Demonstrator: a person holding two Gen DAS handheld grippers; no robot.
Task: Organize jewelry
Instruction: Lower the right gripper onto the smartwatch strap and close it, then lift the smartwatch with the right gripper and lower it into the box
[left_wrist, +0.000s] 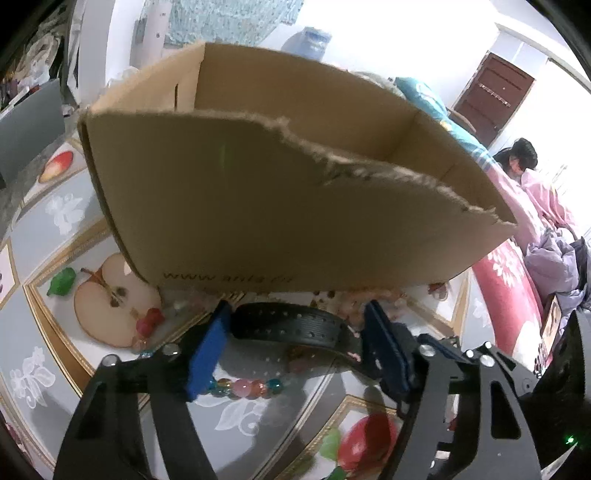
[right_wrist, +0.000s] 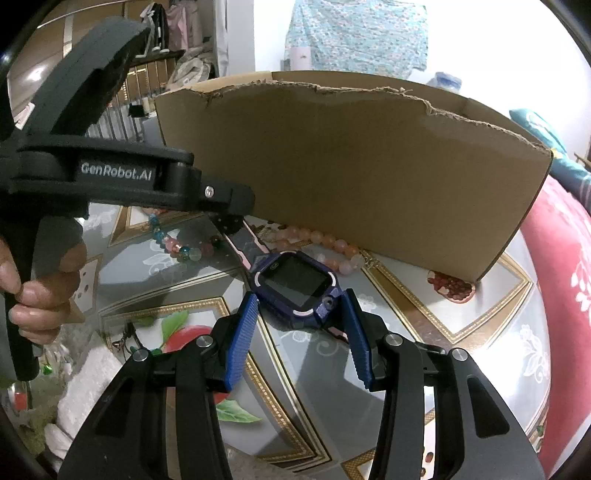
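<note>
While the left gripper (left_wrist: 295, 332) stands wide, its ribbed blue pads (left_wrist: 207, 350) flank the perforated black rubber strap (left_wrist: 291, 325) of a watch without pressing on it. That strap curves in a flat arc on the glossy tablecloth (left_wrist: 48, 236), which is printed with halved apples, white lace flowers and gold borders. Just below the strap lies a bracelet of round glassy beads (left_wrist: 243, 387) in pink, teal and amber. Ahead rises a plain cardboard box (left_wrist: 280, 192), open on top, its near wall torn to a ragged fibrous edge. In the right wrist view, the right gripper (right_wrist: 301, 325) is also spread wide, its pads on either side of the watch's square purple case (right_wrist: 295, 291) with a dark glass face; whether they touch the case cannot be told. A string of matte peach beads (right_wrist: 325, 240) lies against the foot of the box, just beyond the watch. The colourful bracelet sits to the left, under the left gripper's black plastic body.
</note>
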